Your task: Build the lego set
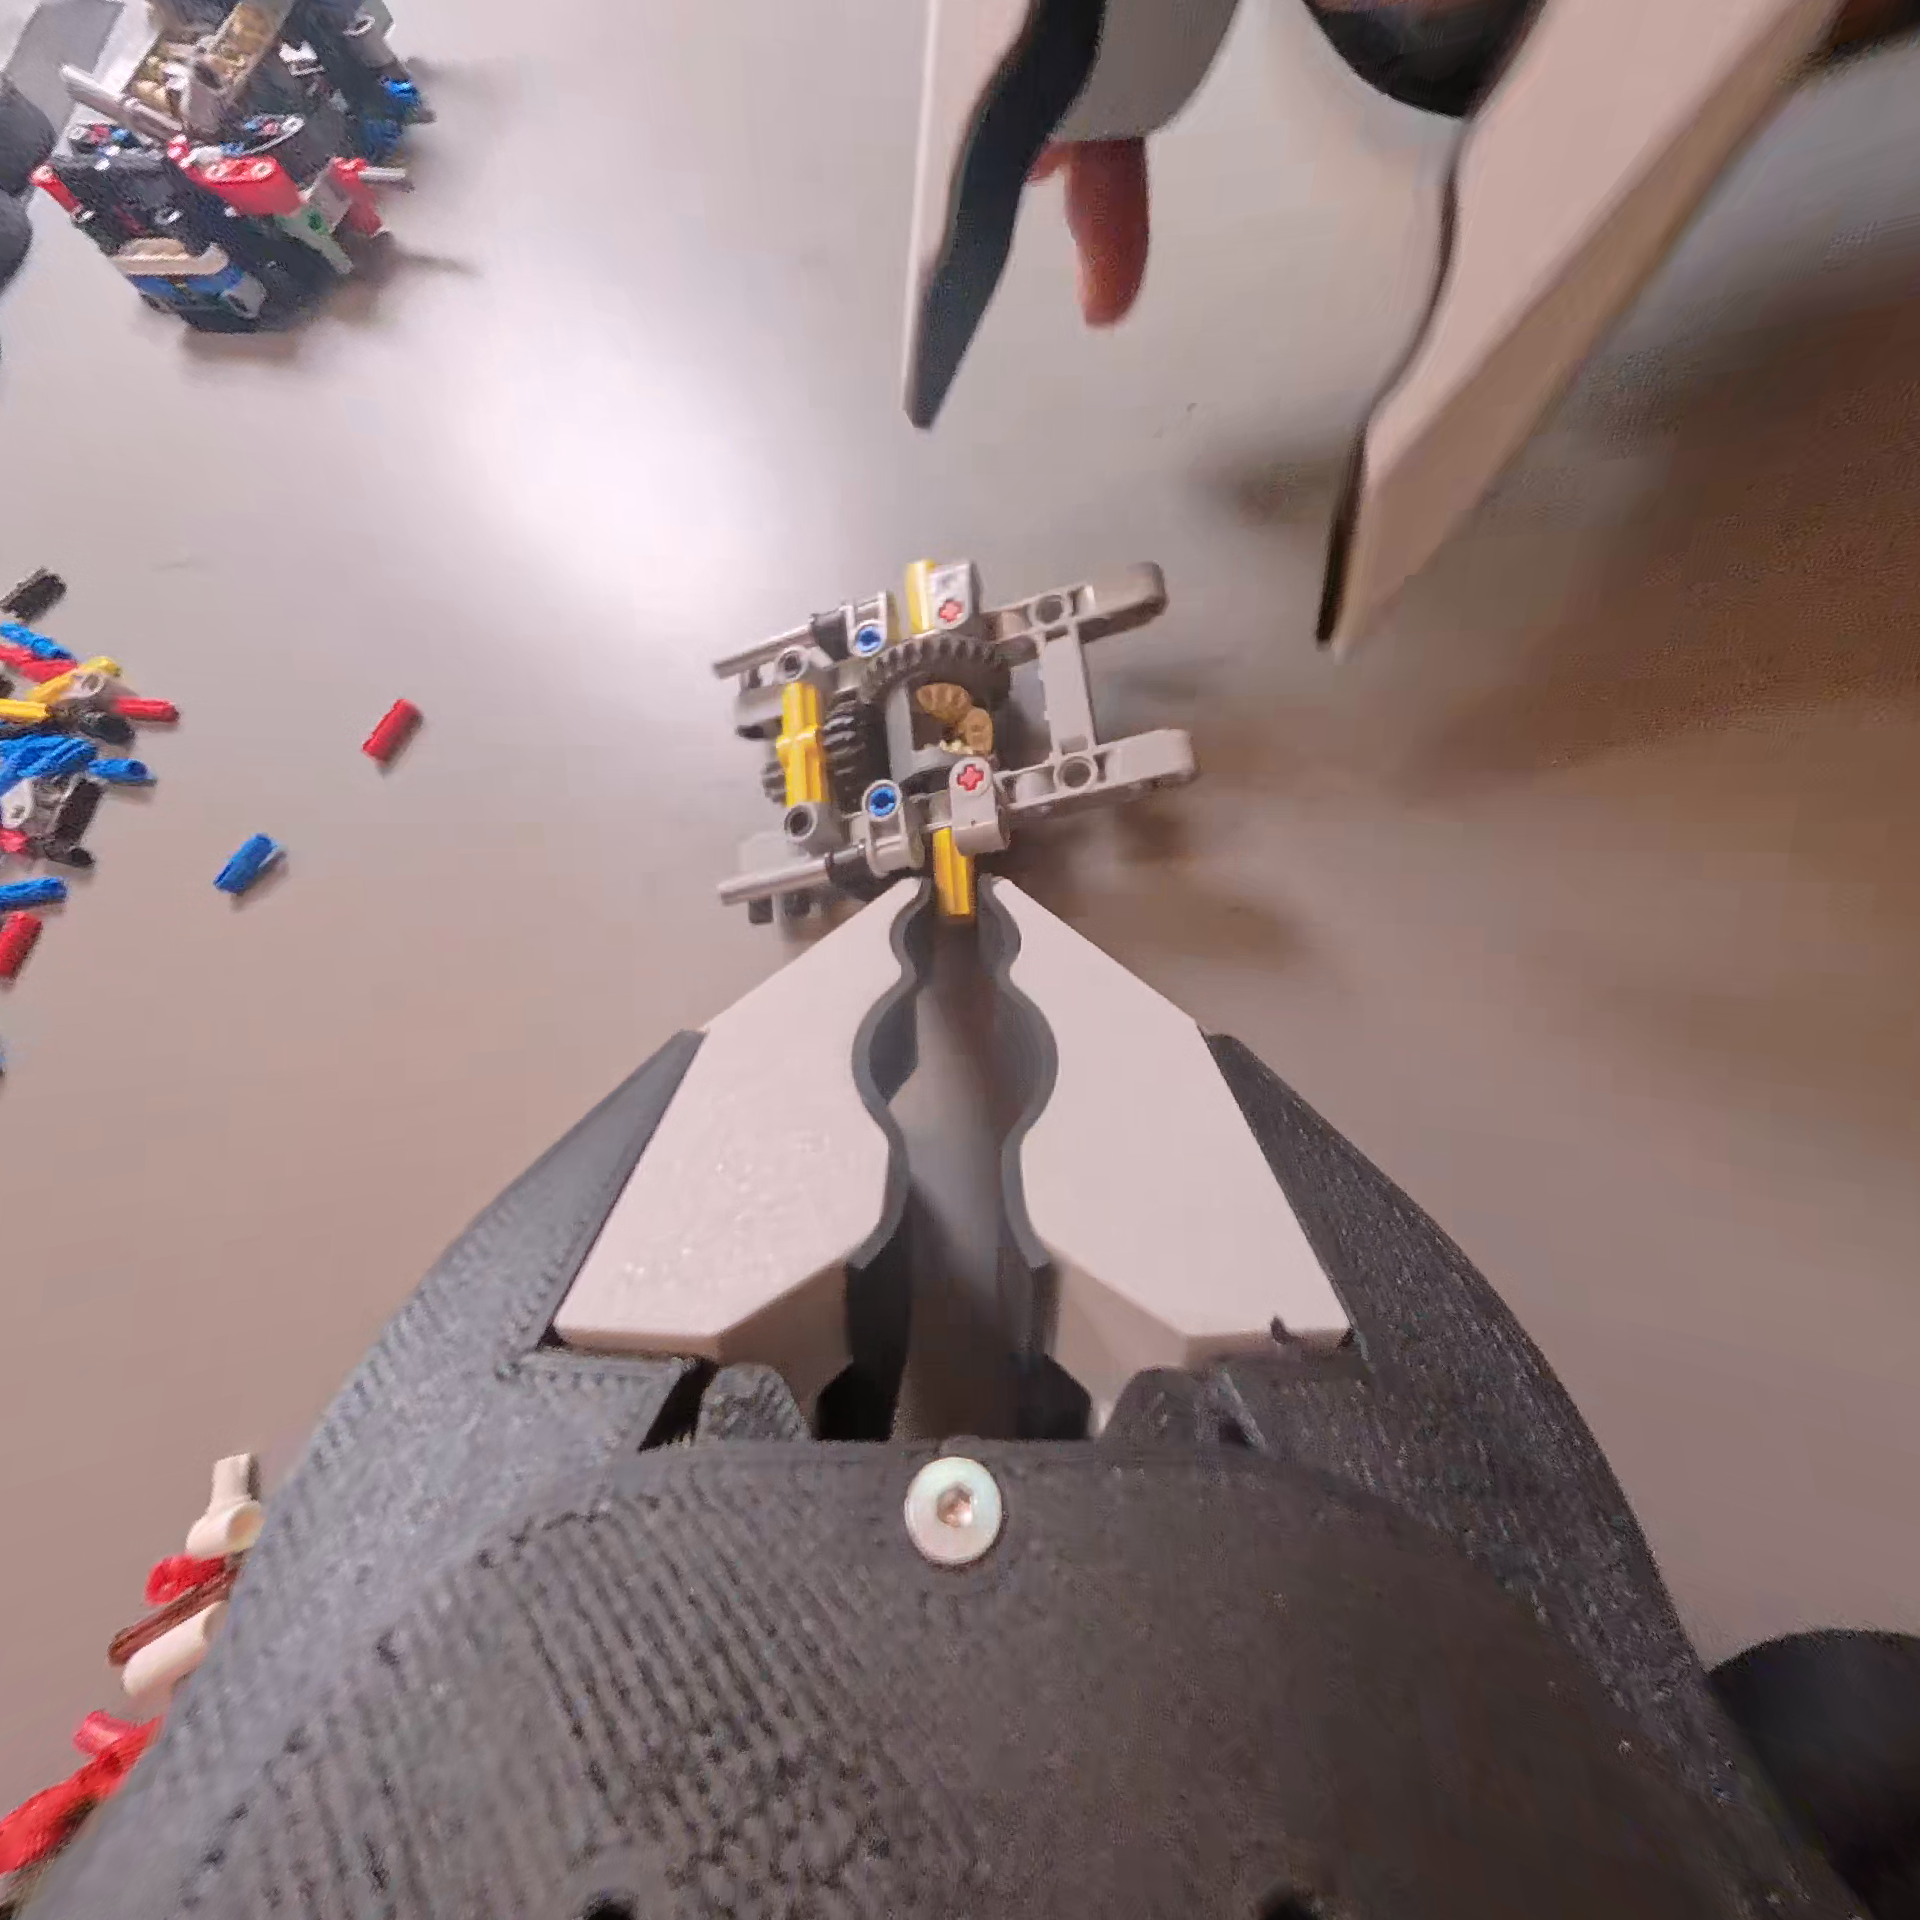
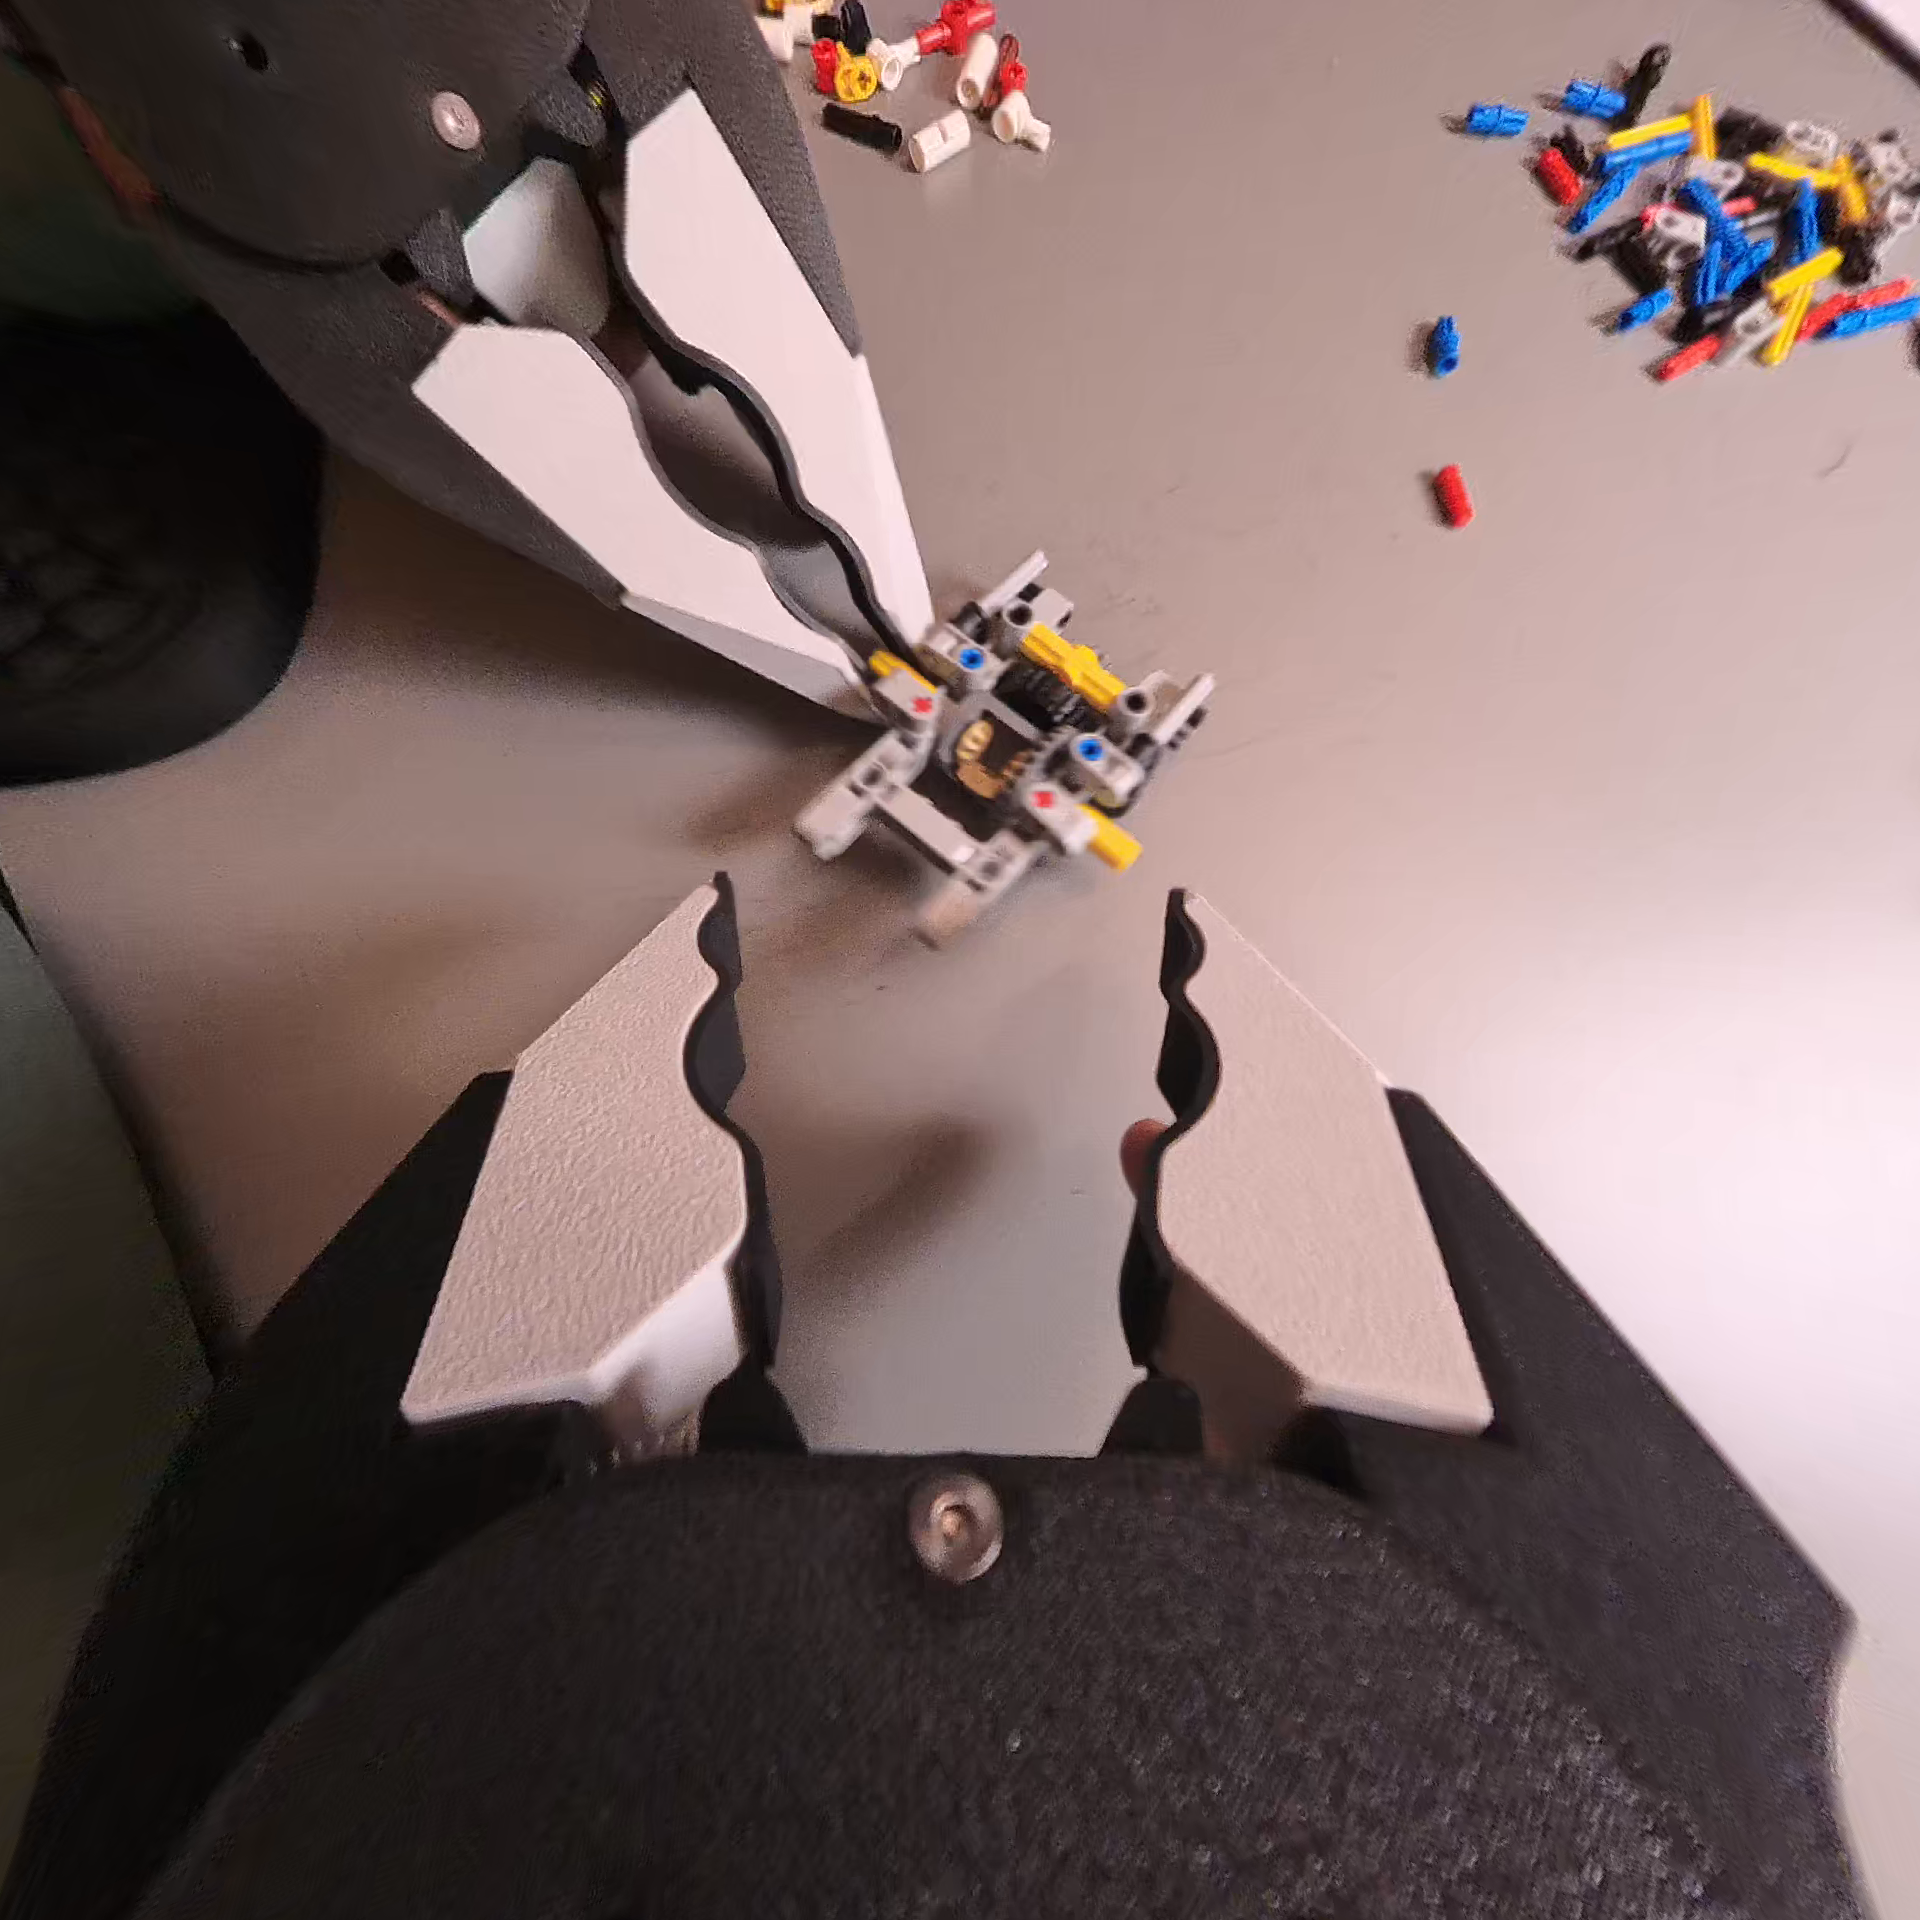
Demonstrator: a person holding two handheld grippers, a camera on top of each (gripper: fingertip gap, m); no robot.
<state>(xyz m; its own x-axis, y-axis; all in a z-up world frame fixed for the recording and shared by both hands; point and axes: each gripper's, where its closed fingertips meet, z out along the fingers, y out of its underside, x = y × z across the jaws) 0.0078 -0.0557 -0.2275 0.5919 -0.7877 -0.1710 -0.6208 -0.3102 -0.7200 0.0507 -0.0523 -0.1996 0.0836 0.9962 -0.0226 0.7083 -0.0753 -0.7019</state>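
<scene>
A small grey lego gear assembly (image 1: 951,727) with black and tan gears, yellow axles and blue and red pins sits on the grey table. It also shows in the right wrist view (image 2: 1013,748). My left gripper (image 1: 954,891) is shut on the yellow axle (image 1: 953,878) that sticks out of the assembly's near side. In the right wrist view the left gripper (image 2: 883,665) comes in from the upper left. My right gripper (image 2: 945,904) is open and empty, just short of the assembly. It shows blurred above the assembly in the left wrist view (image 1: 1132,520).
A pile of loose blue, red, yellow and black pieces (image 2: 1745,218) lies at the far right, with a single red pin (image 2: 1450,495) and blue pin (image 2: 1442,343) nearer. White and red connectors (image 2: 935,83) lie beyond. A larger built model (image 1: 208,177) stands at the upper left. The tips of one gripper are about 6 centimeters away from the tips of the other. The single red pin (image 2: 1450,495) is about 15 centimeters from both grippers' fingertips. The left camera catches it too, in the left wrist view (image 1: 391,729).
</scene>
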